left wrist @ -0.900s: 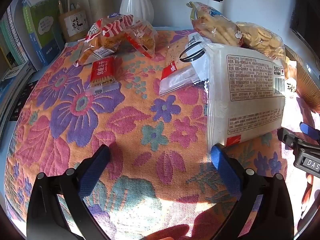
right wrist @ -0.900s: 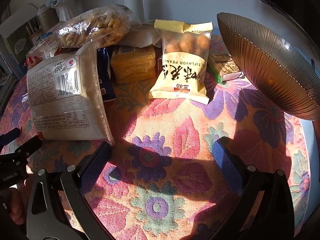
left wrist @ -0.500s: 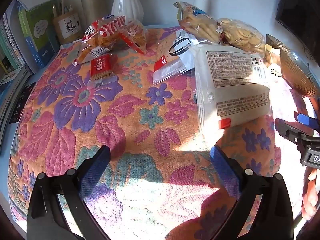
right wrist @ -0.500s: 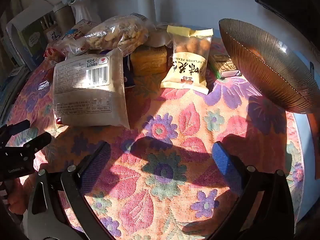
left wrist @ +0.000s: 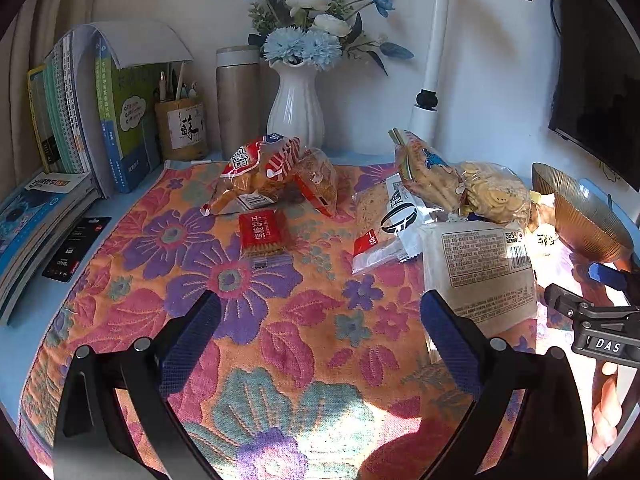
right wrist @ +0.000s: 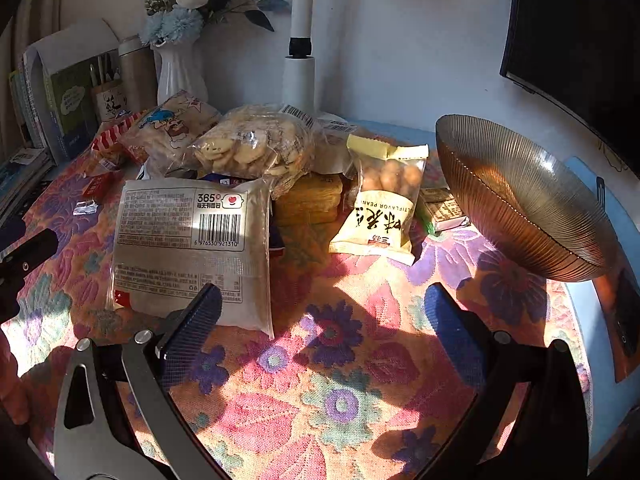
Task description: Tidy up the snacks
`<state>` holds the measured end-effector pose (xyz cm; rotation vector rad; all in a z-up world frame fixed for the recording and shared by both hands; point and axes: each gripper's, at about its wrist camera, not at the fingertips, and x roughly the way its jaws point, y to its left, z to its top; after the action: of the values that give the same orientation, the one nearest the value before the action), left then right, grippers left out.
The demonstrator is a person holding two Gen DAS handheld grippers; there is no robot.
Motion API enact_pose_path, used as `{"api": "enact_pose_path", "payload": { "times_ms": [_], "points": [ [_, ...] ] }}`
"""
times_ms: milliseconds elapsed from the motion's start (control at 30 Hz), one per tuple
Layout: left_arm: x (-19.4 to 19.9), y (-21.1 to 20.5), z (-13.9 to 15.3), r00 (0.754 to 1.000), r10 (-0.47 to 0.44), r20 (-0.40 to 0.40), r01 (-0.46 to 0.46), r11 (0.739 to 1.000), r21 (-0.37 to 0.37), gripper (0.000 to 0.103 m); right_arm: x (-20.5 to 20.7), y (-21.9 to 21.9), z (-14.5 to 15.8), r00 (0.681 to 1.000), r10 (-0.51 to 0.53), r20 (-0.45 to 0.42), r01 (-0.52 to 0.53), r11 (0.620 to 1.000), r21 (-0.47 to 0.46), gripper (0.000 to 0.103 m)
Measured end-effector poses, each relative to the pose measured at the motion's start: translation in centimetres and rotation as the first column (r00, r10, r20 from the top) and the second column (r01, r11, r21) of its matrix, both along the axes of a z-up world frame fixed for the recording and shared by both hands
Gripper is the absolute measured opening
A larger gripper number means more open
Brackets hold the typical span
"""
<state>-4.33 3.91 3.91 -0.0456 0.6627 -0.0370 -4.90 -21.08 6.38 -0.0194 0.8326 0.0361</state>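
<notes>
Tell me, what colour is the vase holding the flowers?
White, with vertical ribs. The vase shows best in the left wrist view, standing at the back against the wall.

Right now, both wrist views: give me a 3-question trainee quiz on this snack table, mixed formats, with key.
1. True or false: the left gripper and the right gripper are both open and hold nothing.
2. Multiple choice: what lies closest to the ribbed bowl? A) the red cracker pack B) the yellow peanut bag C) the white vase
3. Fill in: the big white bag with the barcode lies flat with its ____ label facing up.

Key: 1 true; 2 B; 3 back (nutrition and barcode).
</notes>
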Motion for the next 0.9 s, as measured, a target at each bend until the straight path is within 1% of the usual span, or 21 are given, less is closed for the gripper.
{"api": "enact_pose_path", "payload": {
  "times_ms": [33, 67, 133, 200, 300, 433, 567, 633, 800, 900],
  "points": [
    [0.4, 0.1, -0.2, 0.999, 0.008, -0.032, -0.008, 1.000, -0.001, 0.098, -0.2, -0.3, 0.0, 1.000, -0.002, -0.003, 0.002, 1.000, 0.024, 0.100],
    [0.4, 0.2, -0.3, 1.000, 0.005, -0.027, -0.005, 1.000, -0.003, 0.098, -0.3, -0.7, 0.2, 1.000, -0.004, -0.010, 0.004, 0.999, 0.039, 0.100],
    [0.1, 0.6, -0.4, 1.000, 0.006, -0.008, -0.007, 0.999, -0.032, 0.098, -0.3, -1.1, 0.0, 1.000, -0.016, -0.025, 0.018, 0.997, 0.072, 0.100],
    [0.2, 0.9, -0.6, 1.000, 0.010, -0.018, -0.011, 0.999, -0.048, 0.098, -0.3, -1.5, -0.1, 0.999, -0.019, -0.039, 0.023, 0.994, 0.103, 0.100],
    [0.3, 0.9, -0.9, 0.999, 0.011, -0.034, -0.013, 0.998, -0.058, 0.098, -0.7, -1.9, 0.0, 0.999, -0.020, -0.031, 0.024, 0.991, 0.131, 0.100],
    [0.3, 0.7, -0.7, 0.999, 0.011, -0.030, -0.013, 0.998, -0.053, 0.098, -0.6, -1.5, 0.3, 1.000, -0.004, -0.025, 0.007, 0.993, 0.117, 0.100],
    [0.3, 0.5, -0.6, 1.000, 0.008, -0.030, -0.009, 0.999, -0.048, 0.098, -0.7, -0.6, 0.5, 1.000, 0.014, -0.011, -0.013, 0.997, 0.073, 0.100],
    [0.4, 0.4, -0.6, 0.999, 0.004, -0.035, -0.005, 0.999, -0.050, 0.098, -0.9, -0.2, 0.5, 1.000, 0.006, -0.006, -0.006, 0.999, 0.051, 0.100],
    [0.3, 0.5, -0.6, 0.999, 0.010, -0.034, -0.011, 0.999, -0.050, 0.098, -0.4, -0.9, 0.0, 0.999, -0.019, -0.033, 0.021, 0.998, 0.060, 0.100],
    [0.5, 0.4, -0.6, 0.999, -0.008, -0.044, 0.006, 0.999, -0.050, 0.098, -0.5, -1.0, 0.0, 0.999, -0.021, -0.033, 0.023, 0.998, 0.065, 0.100]
  ]
}}
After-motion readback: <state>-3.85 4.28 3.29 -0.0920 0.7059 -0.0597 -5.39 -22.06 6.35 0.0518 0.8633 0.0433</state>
